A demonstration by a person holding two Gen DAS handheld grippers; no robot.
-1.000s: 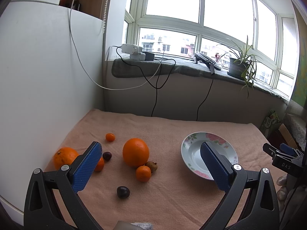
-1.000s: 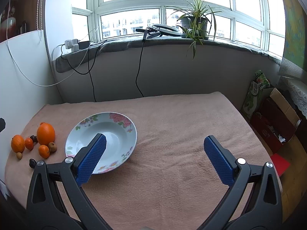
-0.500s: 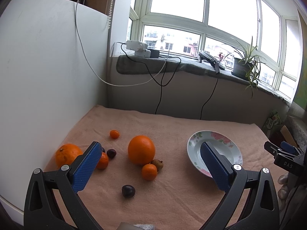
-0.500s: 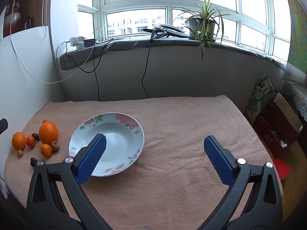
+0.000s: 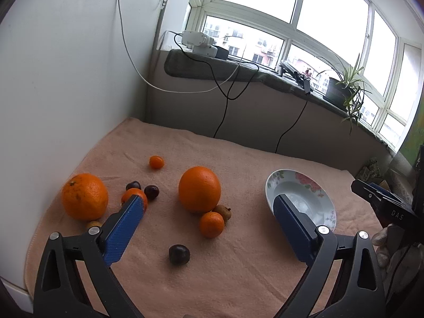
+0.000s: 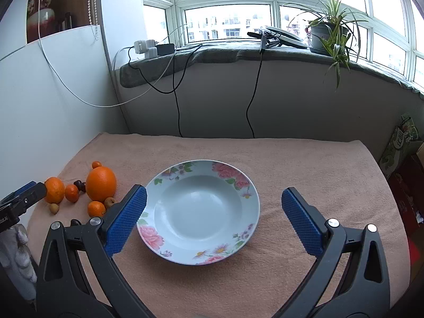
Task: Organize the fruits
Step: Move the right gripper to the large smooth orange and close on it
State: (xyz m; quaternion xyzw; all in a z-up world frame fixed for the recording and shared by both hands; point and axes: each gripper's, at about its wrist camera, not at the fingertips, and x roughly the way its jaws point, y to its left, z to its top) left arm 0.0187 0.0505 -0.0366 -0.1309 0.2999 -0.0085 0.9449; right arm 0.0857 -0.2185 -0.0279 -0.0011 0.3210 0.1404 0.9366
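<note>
The left claw [image 5: 209, 220] hangs over the fruit on the pink-covered desk [image 5: 238, 273], its jaws wide but closing with nothing between the pads, while the right claw [image 6: 213, 212] stands open and empty over the flowered plate [image 6: 169, 249]. The fruit lies left of the plate: a big orange [image 5: 199, 193] touching a small mandarin [image 5: 211, 224], another big orange [image 5: 84, 196] near the white wall, and a dark plum [image 5: 179, 254] closest to the left claw.
</note>
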